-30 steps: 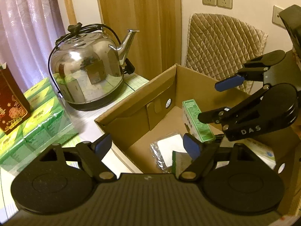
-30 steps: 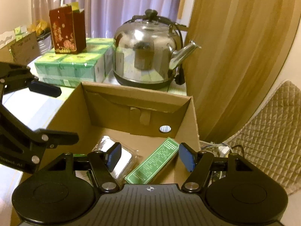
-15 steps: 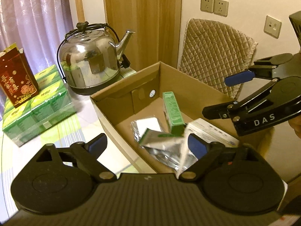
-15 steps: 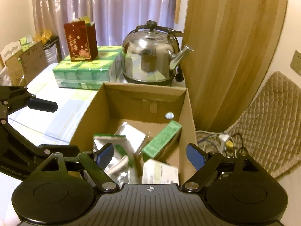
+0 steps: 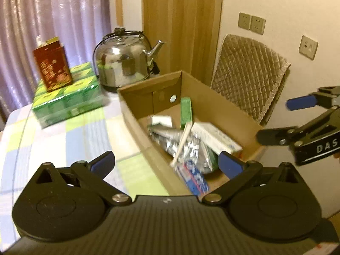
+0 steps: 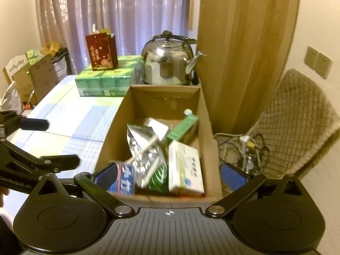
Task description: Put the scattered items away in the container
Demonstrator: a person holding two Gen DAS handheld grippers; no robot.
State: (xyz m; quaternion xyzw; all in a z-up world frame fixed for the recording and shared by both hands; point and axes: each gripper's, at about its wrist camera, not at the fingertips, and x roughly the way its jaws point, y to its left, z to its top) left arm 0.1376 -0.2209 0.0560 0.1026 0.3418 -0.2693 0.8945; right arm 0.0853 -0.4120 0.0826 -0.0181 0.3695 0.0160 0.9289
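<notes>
Both grippers had pulled back from the cardboard box [image 6: 163, 97] since a second before, so more of the checked tablecloth [image 5: 70, 131] showed. The left gripper [image 5: 166, 162] hung above the box's near edge, its jaws spread wide and gripping nothing. The right gripper [image 6: 169, 175] hovered at the box's near end, likewise spread and empty. Inside the box lay a green carton [image 6: 182, 127], a white carton [image 6: 186, 167], silver foil packets [image 6: 144, 146] and a blue toothpaste box [image 6: 125, 181]. Behind the box stood a steel kettle [image 6: 167, 61].
</notes>
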